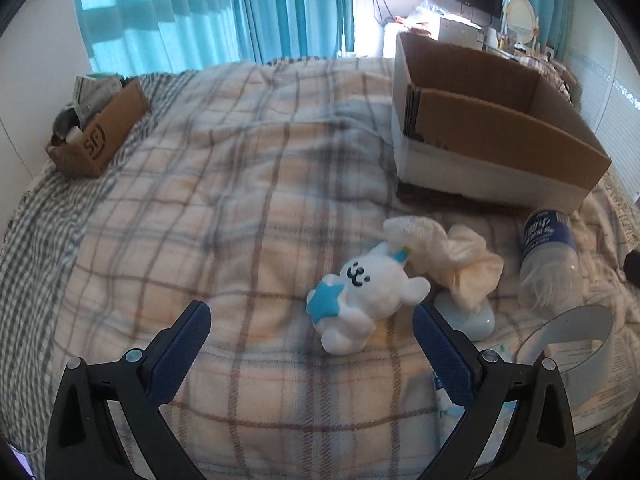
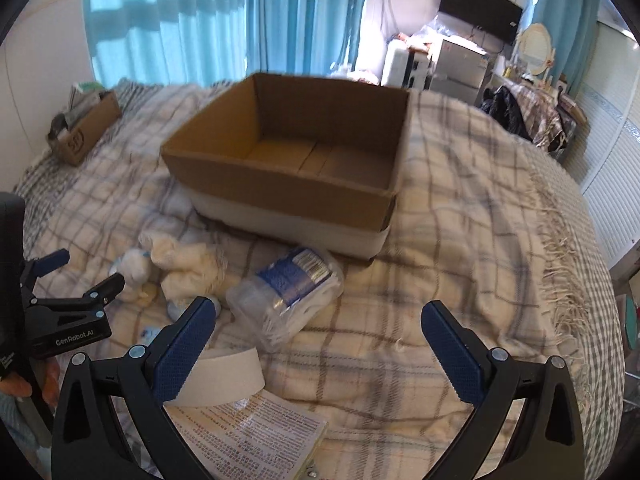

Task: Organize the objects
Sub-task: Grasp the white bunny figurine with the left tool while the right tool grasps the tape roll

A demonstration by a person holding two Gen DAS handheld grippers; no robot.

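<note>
A white plush toy [image 1: 366, 294] with a blue star lies on the plaid bed, just ahead of my open left gripper [image 1: 312, 344], nearer its right finger. A cream cloth [image 1: 448, 256] lies behind it, on a pale blue object [image 1: 476, 320]. A crushed clear plastic bottle [image 1: 548, 256] with a blue label lies to the right; in the right wrist view the bottle [image 2: 286, 296] is just ahead of my open, empty right gripper [image 2: 318, 336]. The large open cardboard box [image 2: 288, 160] stands empty behind it. The left gripper [image 2: 76, 292] shows at the left there.
A small cardboard box [image 1: 100, 136] with papers sits at the bed's far left. A white curved strip [image 2: 228, 376] and a printed leaflet [image 2: 260, 428] lie near the right gripper. Curtains, a dresser and a mirror stand beyond the bed. The blanket's fringed edge [image 2: 568, 280] is on the right.
</note>
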